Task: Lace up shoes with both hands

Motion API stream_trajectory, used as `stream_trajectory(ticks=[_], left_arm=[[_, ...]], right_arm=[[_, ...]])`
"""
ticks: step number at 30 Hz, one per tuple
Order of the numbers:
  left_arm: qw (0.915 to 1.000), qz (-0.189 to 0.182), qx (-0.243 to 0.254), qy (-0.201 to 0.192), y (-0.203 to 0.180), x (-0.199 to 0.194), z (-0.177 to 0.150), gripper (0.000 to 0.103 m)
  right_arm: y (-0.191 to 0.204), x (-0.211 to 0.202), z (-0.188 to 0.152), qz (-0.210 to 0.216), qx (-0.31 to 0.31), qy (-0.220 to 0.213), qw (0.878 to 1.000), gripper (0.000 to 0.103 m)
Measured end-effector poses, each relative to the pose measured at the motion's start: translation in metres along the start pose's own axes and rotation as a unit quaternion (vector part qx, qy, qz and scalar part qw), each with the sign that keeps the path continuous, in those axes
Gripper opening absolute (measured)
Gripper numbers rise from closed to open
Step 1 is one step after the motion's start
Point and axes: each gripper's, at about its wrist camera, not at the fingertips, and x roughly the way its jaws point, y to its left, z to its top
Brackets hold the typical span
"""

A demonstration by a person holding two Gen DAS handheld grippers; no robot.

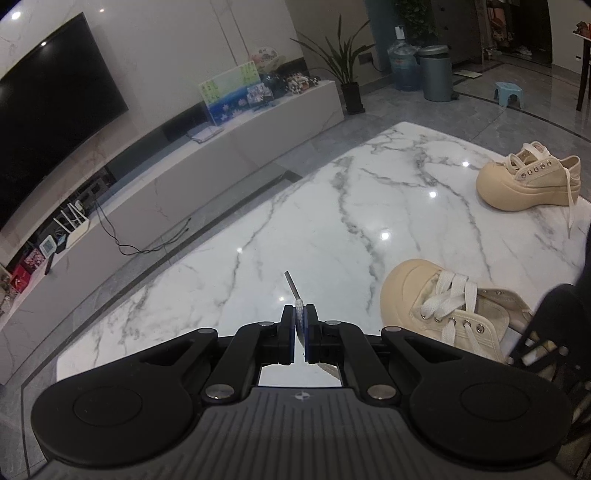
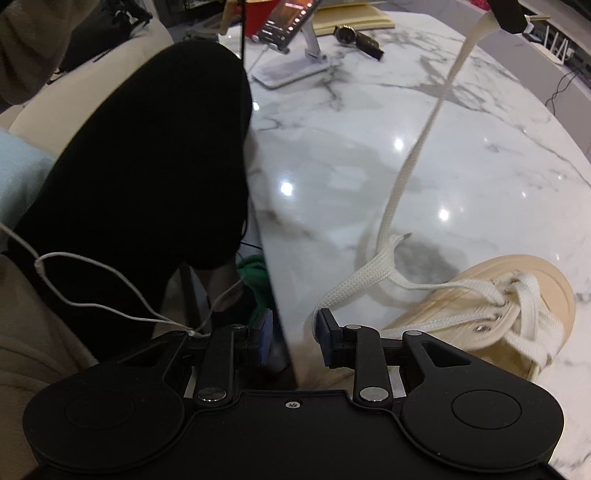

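Note:
A cream platform sneaker (image 1: 454,310) with white laces lies at the marble table's near right; it also shows in the right wrist view (image 2: 491,306). My left gripper (image 1: 300,321) is shut on the white lace end, its grey tip (image 1: 291,283) sticking out ahead. In the right wrist view the left gripper (image 2: 511,14) holds that lace (image 2: 417,155) taut, high above the table. My right gripper (image 2: 293,328) is open at the table's edge beside the shoe. The other lace end (image 2: 362,280) lies against its right finger (image 2: 327,326), not clamped.
A second cream sneaker (image 1: 528,181) stands at the table's far right. A phone on a stand (image 2: 291,40), a watch (image 2: 354,37) and a notebook lie at the far side. A person's black-clad leg (image 2: 147,166) and a white cable (image 2: 110,288) are beside the table.

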Motion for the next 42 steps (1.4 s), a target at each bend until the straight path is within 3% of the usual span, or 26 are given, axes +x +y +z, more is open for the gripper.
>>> stream_trajectory(ticks=[9,20,30,34,36,42], left_arm=[[0.9999,0.002,0.013,-0.007,-0.012,-0.012,0.006,0.003],[0.9933,-0.087,0.076,0.001,-0.064,-0.002,0.010,0.003],[0.9794,-0.156,0.126,0.022,-0.112,0.027,0.019,0.003],[0.9741,-0.174,0.140,0.035,-0.127,0.039,0.022,0.003],[0.9725,-0.179,0.143,0.045,-0.130,0.045,0.020,0.003],[0.9691,-0.183,0.151,0.068,-0.137,0.056,0.017,0.003]], right_arm=[[0.021,-0.008,-0.010,0.030,0.003,-0.011,0.999,0.027],[-0.005,-0.057,-0.028,-0.062,0.086,-0.080,0.991,0.025],[-0.036,-0.079,-0.052,-0.164,0.153,-0.123,0.967,0.024],[-0.047,-0.080,-0.060,-0.176,0.168,-0.132,0.961,0.023],[-0.054,-0.078,-0.066,-0.176,0.179,-0.140,0.958,0.010],[-0.064,-0.075,-0.073,-0.169,0.187,-0.152,0.956,0.002]])
